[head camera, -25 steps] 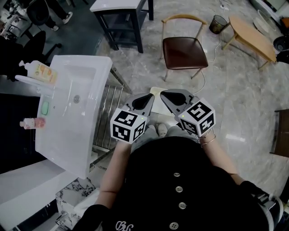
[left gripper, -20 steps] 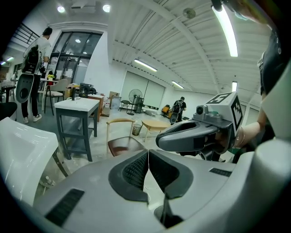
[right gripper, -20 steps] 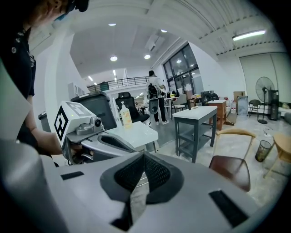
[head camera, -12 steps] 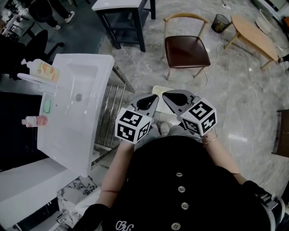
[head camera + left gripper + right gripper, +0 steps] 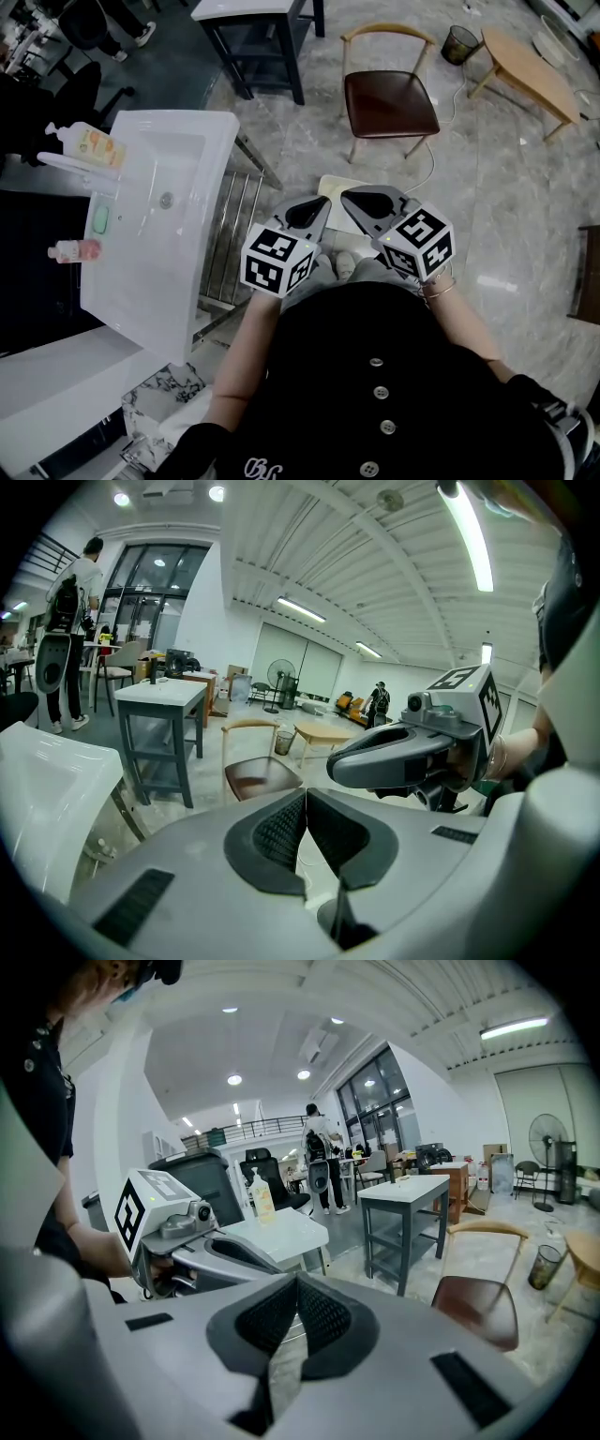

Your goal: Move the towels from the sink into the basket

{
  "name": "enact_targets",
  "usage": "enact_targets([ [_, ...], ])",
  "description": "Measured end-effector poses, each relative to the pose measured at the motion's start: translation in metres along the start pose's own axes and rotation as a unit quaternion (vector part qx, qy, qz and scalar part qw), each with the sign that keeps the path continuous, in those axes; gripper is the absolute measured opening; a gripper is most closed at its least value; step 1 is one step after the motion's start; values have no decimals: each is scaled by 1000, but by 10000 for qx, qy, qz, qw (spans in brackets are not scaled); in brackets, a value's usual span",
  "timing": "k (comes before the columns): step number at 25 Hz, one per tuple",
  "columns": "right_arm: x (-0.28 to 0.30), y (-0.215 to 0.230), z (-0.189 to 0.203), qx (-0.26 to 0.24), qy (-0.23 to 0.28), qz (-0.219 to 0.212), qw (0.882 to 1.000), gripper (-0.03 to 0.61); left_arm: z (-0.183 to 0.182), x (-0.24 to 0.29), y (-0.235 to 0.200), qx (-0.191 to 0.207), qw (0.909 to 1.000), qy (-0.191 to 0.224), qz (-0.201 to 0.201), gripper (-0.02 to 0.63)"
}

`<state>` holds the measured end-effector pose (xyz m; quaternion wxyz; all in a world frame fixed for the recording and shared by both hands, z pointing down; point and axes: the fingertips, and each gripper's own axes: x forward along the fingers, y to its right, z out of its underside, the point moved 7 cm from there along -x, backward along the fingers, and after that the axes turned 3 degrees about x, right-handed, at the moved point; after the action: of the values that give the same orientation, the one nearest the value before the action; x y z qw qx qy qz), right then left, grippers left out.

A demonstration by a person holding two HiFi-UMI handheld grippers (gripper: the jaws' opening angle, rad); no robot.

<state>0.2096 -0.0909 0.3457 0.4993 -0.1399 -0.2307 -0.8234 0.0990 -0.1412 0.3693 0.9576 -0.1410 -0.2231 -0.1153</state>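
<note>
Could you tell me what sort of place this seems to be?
Probably a large indoor hall or lab furnished with household props. A white sink stands on a bare metal frame, a lone chair and a table sit on open floor, and strip lights hang from a high ceiling.
</note>
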Motion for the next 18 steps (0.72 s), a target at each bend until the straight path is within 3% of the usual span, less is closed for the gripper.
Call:
enact_targets([
  [18, 3, 1, 5, -50, -122, 58, 9999, 2, 9, 5, -3, -166, 9997, -83, 137, 15],
])
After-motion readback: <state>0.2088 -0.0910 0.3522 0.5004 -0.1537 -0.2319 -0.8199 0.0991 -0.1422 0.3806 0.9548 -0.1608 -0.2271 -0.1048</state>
